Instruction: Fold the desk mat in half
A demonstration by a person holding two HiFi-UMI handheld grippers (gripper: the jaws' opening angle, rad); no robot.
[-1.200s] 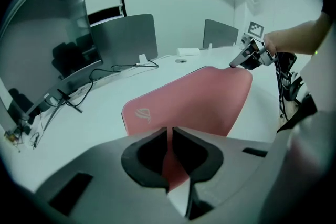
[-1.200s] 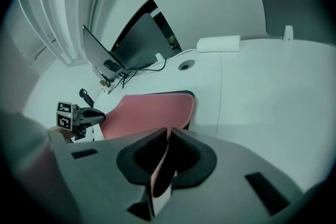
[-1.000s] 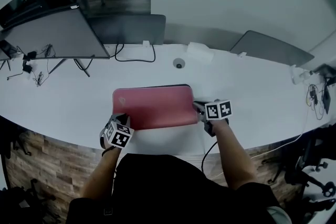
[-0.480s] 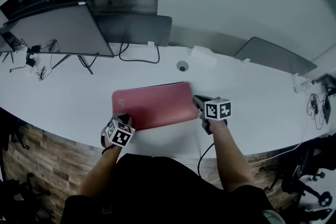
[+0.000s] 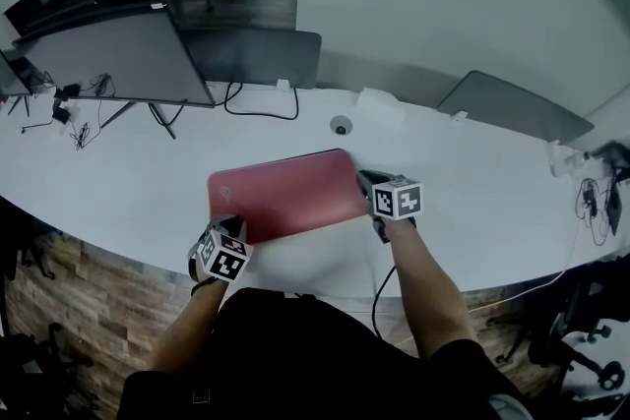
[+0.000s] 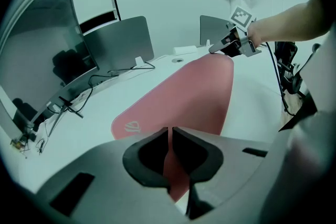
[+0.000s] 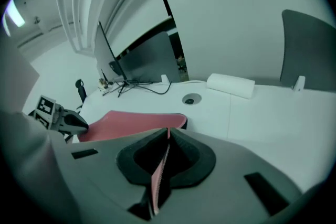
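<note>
A long white worktop [image 5: 472,182] curves across the view. At its far left stands a large dark monitor [image 5: 108,59], tilted, with a grey panel [image 5: 258,56] just beside it and another grey panel [image 5: 512,108] well apart to the right. A round cable hole [image 5: 341,125] sits between them, near a white oblong block [image 5: 378,104]. A black cable [image 5: 258,110] loops below the middle panel. Loose wires [image 5: 69,128] lie at the left end. Wood-patterned floor [image 5: 69,285] and a chair base [image 5: 576,325] show below.
</note>
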